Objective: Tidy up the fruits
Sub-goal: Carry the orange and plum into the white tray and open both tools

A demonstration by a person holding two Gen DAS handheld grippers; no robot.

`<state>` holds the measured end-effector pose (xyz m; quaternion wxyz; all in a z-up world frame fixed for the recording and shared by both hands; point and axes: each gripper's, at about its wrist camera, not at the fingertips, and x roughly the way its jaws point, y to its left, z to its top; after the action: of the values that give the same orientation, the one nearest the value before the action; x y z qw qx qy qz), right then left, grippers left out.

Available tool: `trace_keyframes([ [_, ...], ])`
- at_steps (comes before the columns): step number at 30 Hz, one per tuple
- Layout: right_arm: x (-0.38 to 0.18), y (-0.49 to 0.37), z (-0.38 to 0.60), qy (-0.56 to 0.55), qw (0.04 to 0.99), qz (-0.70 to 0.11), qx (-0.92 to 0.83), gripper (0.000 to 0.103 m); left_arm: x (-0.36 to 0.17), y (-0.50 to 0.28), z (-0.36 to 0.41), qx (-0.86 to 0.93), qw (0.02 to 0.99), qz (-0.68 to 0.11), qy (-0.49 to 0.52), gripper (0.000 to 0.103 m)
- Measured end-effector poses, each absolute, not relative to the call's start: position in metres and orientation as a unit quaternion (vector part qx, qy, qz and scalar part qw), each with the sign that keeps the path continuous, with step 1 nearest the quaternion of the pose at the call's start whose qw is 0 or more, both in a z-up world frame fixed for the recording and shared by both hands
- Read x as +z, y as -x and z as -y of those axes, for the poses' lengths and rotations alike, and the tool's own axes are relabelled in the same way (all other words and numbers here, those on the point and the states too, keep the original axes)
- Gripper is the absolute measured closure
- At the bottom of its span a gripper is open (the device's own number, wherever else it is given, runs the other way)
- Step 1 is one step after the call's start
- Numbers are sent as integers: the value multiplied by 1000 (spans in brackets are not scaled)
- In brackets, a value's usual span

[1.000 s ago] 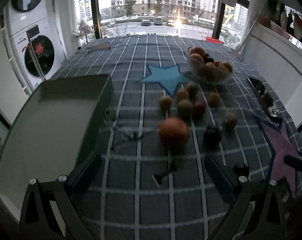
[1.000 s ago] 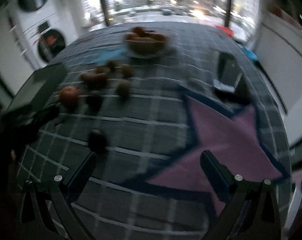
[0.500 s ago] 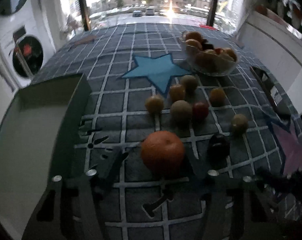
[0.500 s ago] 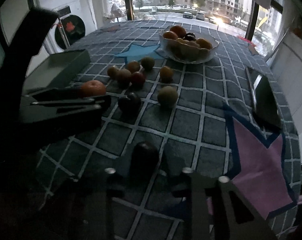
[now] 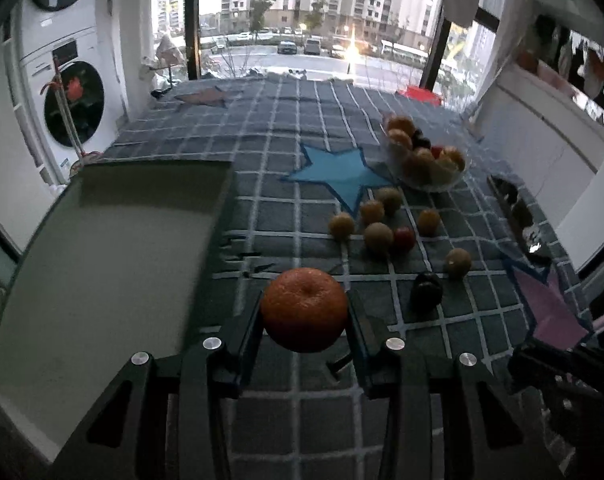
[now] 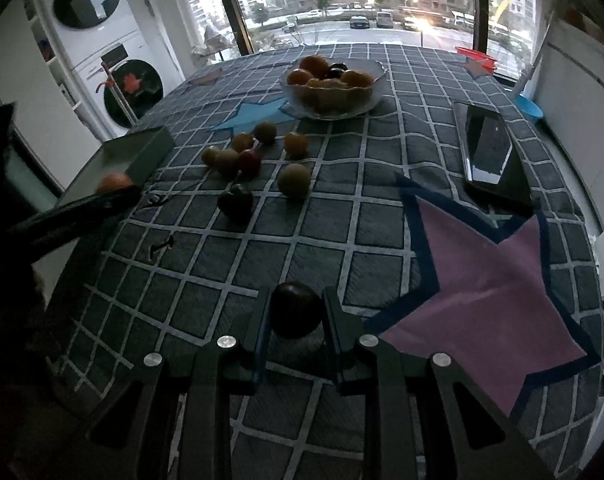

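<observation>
An orange (image 5: 304,310) and a dark plum (image 6: 296,315) sit pinched off the checked cloth, smaller fruits (image 5: 377,236) scattered beyond.

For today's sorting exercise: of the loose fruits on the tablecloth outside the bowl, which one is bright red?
The small red fruit in the cluster near the blue star; its neighbours are yellowish-brown, orange or dark purple.
</observation>
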<state>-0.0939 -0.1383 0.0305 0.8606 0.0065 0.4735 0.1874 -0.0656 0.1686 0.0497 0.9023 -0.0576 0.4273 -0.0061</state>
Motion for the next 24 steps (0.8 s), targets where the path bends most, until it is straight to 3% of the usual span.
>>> trace_keyframes([
  [10, 47, 91, 91, 1, 851, -474, 226, 76, 71, 97, -234, 45, 913, -402, 62, 62],
  [24, 63, 88, -68, 41, 809, -477, 342, 76, 34, 119, -309, 120, 892, -432, 68, 62],
])
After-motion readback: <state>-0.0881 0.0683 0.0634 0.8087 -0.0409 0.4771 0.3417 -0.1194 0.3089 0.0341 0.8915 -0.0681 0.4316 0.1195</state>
